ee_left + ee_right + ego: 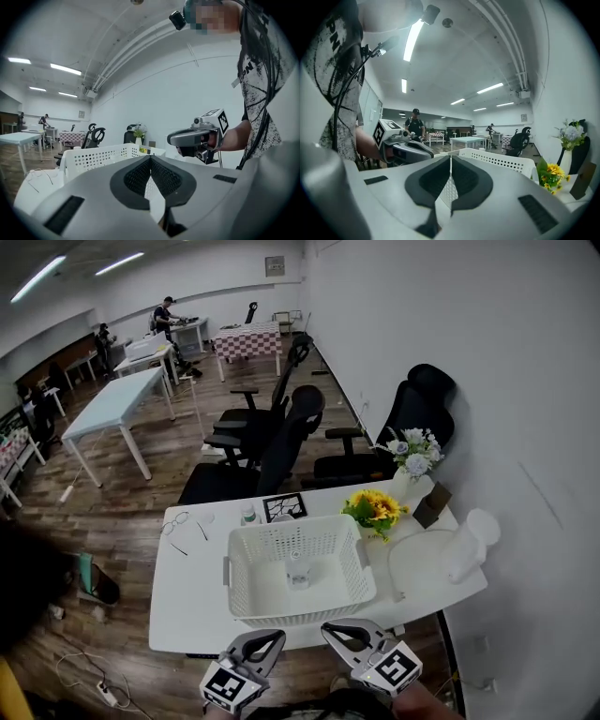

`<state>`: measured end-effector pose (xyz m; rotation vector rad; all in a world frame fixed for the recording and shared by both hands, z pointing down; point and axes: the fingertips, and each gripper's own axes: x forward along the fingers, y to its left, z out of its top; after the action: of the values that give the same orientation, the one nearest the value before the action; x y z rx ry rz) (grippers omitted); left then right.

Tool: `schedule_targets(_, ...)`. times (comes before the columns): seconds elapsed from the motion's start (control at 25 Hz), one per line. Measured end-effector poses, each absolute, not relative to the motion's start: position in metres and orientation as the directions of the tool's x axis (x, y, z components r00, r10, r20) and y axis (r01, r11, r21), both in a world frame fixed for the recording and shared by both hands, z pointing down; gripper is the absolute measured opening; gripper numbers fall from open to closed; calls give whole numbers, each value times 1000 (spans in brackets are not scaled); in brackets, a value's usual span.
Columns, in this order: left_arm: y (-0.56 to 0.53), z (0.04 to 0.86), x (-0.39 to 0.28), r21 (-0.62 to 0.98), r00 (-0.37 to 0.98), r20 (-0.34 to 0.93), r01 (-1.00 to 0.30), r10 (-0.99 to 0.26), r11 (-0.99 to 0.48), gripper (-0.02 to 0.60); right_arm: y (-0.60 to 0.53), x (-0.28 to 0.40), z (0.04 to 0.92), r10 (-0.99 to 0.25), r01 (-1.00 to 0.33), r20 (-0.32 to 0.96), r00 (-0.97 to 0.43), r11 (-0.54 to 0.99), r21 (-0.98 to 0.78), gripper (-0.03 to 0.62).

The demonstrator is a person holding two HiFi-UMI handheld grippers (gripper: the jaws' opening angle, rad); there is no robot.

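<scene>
A white perforated basket (300, 568) stands in the middle of a white table (192, 601), with a small clear item (298, 575) on its floor. My left gripper (277, 637) and right gripper (328, 628) hover side by side at the table's front edge, just short of the basket's near wall, both shut and holding nothing. In the left gripper view the jaws (150, 158) meet in front of the basket (98, 159), and the right gripper (197, 138) shows in a hand. The right gripper view has its jaws (450, 158) closed, the left gripper (401, 145) beside the basket (501, 161).
Sunflowers (375, 510), a vase of white flowers (412, 454), a brown card (431, 506), a round white tray (422, 563) and a white jug (466, 545) fill the table's right. Glasses (174, 523), a small bottle (247, 515) and a marker tile (284, 507) lie behind the basket. Black chairs (281, 442) stand beyond.
</scene>
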<state>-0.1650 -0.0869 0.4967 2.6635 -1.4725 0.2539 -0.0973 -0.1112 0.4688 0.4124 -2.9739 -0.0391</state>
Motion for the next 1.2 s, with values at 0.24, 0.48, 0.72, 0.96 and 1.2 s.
schedule_targets(0.24,-112,493,-138,-5,448,191,-890,-874,-457,11,-133,-85,451,-148,-142,118,-982,988,58,23)
schedule_targets(0.48,-126,493,-121,-16,368,178,-926,-913,-376,11,-137,-80,453,-34,-28,108,-994,998,63,23)
schedule_targets(0.72,-127,499,-112,-18,320,186,-944,-929,-329,11,-145,-73,457,12,19,105,-994,998,67,23)
schedule_targets(0.96,-132,499,-118,-22,319,191,-944,-928,-329,11,-160,-78,443,-3,5,94,-996,996,84,23)
schedule_targets(1.2,-136,499,-136,-4,336,183,-940,-924,-342,11,-186,-95,428,-61,-50,101,-993,993,105,23)
